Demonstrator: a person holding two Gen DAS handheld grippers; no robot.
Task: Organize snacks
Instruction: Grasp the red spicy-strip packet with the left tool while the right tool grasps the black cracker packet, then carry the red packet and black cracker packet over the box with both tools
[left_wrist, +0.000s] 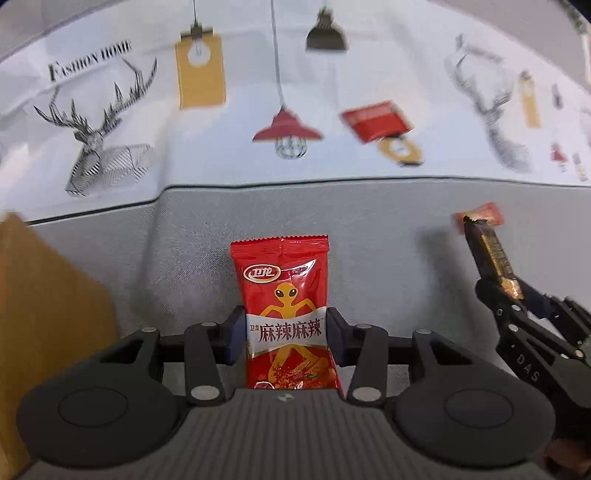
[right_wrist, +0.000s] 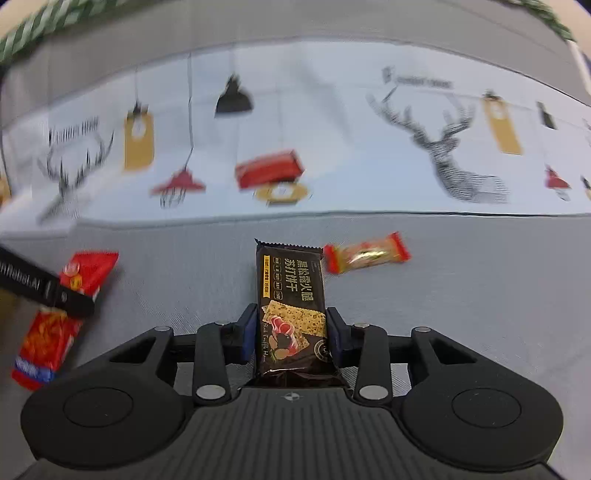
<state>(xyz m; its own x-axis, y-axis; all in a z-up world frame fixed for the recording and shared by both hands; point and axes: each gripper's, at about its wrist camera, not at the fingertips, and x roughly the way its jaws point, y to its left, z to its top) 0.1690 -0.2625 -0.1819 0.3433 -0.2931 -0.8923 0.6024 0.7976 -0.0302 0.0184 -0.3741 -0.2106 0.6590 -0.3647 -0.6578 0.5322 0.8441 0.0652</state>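
Grey tabletop (left_wrist: 388, 229) | deer-print cloth (left_wrist: 332, 92) | left tongs (left_wrist: 286, 334) grip red packet (left_wrist: 284, 295) | right tongs (right_wrist: 291, 334) grip cracker bar (right_wrist: 290, 291)

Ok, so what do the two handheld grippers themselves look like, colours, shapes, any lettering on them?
Both are matte black. The left gripper and right gripper each have a ribbed dark grey base with a small crosshair mark, two round discs at the sides, linkage bars with silver rivets, and dark blue pads. White lettering reading "DAS" shows on the right gripper's side in the left wrist view. No sleeves or cables are visible.
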